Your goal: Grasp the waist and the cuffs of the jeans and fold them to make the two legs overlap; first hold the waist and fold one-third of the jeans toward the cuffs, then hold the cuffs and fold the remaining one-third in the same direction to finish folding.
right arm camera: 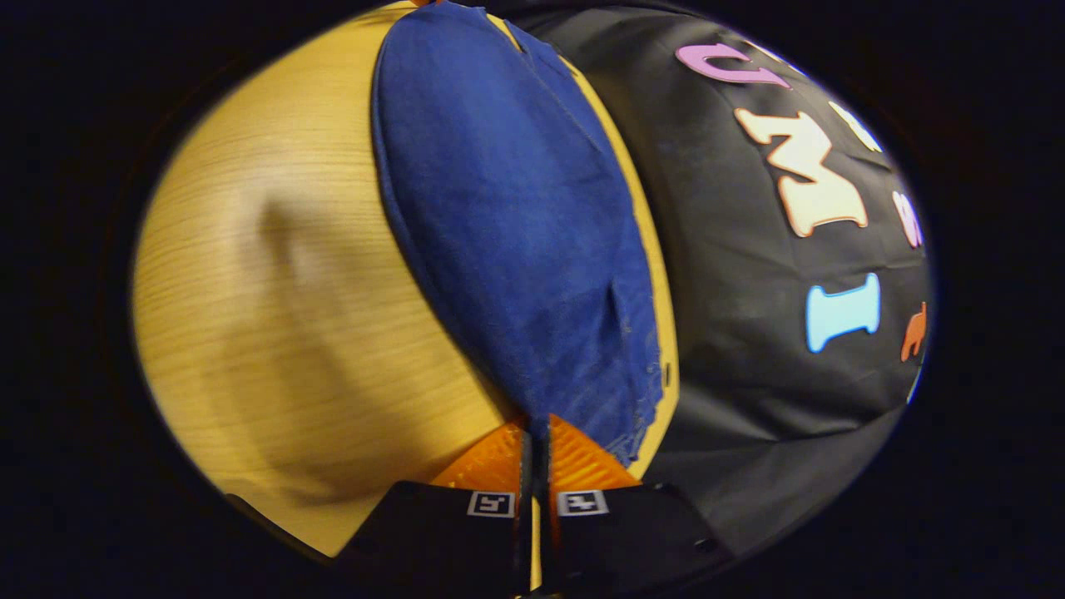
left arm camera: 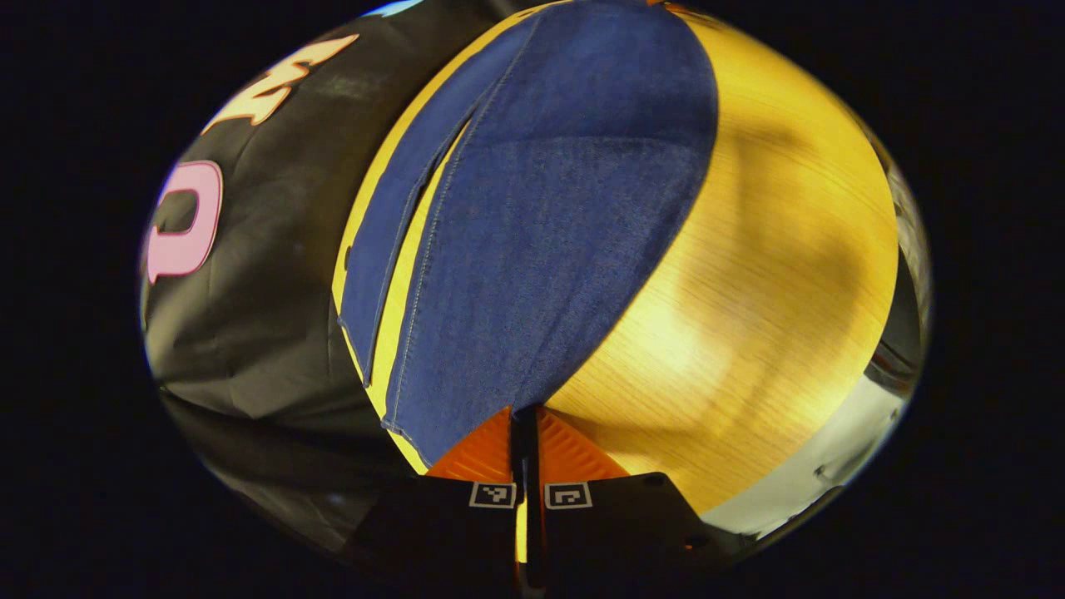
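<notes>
Blue jeans point(left arm camera: 541, 216) lie flat on a yellow wooden table point(left arm camera: 774, 274), stretching away from me. In the left gripper view a second, narrower strip of denim point(left arm camera: 391, 216) lies beside the wide one, and a stitched hem runs along the near end. My left gripper point(left arm camera: 524, 412) is shut, and the near corner of the jeans runs in between its fingertips. In the right gripper view the jeans point(right arm camera: 507, 208) lie near the table's point(right arm camera: 291, 274) right edge, with a frayed near edge. My right gripper point(right arm camera: 538, 420) is shut on that near edge.
The black cloth wall point(left arm camera: 258, 274) hangs close behind the table's far side, just past the jeans point(right arm camera: 749, 349). Bare wood spreads wide on the other side of the jeans. A pale floor strip point(left arm camera: 832, 449) shows past the table's edge.
</notes>
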